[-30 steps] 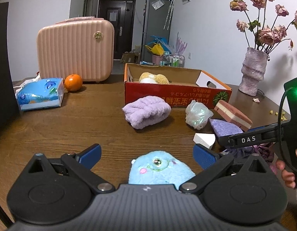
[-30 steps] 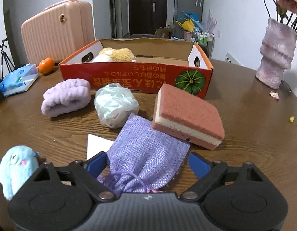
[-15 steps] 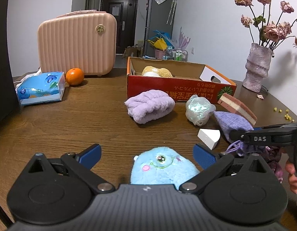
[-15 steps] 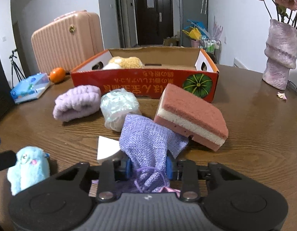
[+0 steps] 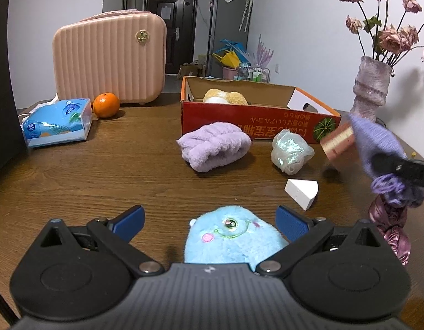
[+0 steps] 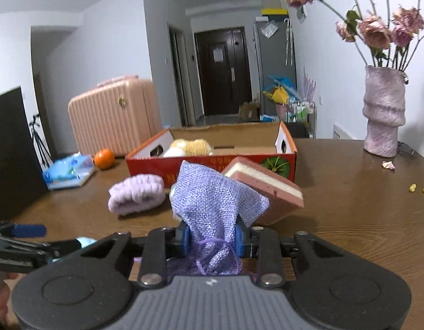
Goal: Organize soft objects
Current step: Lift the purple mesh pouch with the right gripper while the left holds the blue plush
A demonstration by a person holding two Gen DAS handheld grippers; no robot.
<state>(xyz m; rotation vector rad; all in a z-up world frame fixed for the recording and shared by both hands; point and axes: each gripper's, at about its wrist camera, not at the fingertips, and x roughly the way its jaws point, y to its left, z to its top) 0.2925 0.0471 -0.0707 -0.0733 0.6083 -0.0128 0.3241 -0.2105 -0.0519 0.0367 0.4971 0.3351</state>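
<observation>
Soft objects lie across the wooden table [image 5: 74,181]: at left the left gripper [image 5: 209,217] has its fingers spread wide around a blue plush toy [image 5: 231,236], not touching it. Further right come a purple towel roll [image 5: 214,145], a shiny plastic bundle [image 5: 291,151] and a white wedge [image 5: 301,192] before the red cardboard box [image 5: 256,126]. Rightmost, the right gripper [image 6: 212,240] pinches a purple mesh pouch [image 6: 214,195], lifted off the table beside the pink sponge [image 6: 267,184].

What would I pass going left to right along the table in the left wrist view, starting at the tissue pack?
tissue pack → orange → purple towel roll → crinkly plastic bundle → layered sponge → purple mesh pouch
</observation>
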